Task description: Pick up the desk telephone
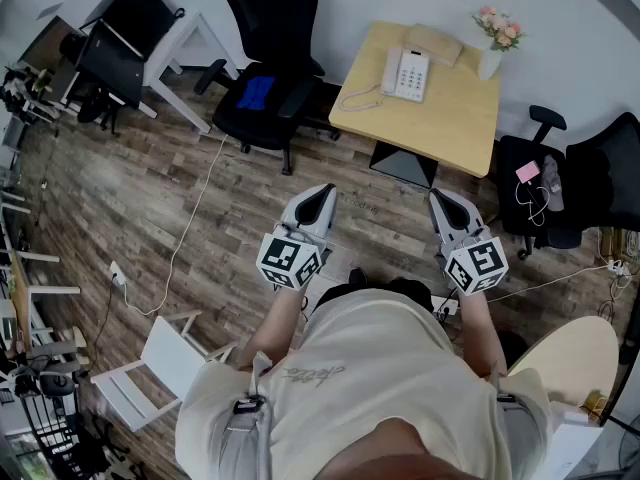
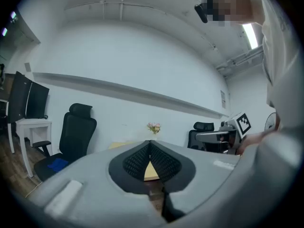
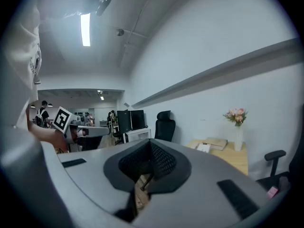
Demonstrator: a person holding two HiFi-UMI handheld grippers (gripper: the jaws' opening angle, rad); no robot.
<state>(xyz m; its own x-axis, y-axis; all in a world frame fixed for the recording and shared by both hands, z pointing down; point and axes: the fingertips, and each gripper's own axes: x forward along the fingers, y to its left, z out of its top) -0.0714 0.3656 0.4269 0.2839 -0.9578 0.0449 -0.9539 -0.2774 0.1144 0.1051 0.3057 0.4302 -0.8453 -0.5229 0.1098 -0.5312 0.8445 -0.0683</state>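
A white desk telephone [image 1: 406, 74] with a coiled cord lies on a small light-wood table [image 1: 455, 118] against the far wall; in the right gripper view the telephone [image 3: 203, 147] shows small on that table. My left gripper [image 1: 324, 196] and right gripper [image 1: 440, 200] are held side by side over the wooden floor, well short of the table. Both are shut with nothing between the jaws. In the left gripper view the left gripper [image 2: 150, 142] points at the table's edge and the flowers.
A vase of pink flowers [image 1: 496, 36] and a tan pad [image 1: 433, 43] share the table. A black office chair [image 1: 268, 63] with a blue cloth stands left of it, another black chair [image 1: 575, 183] to the right. A white desk with monitors [image 1: 130, 30] and a white chair [image 1: 150, 368] are at left.
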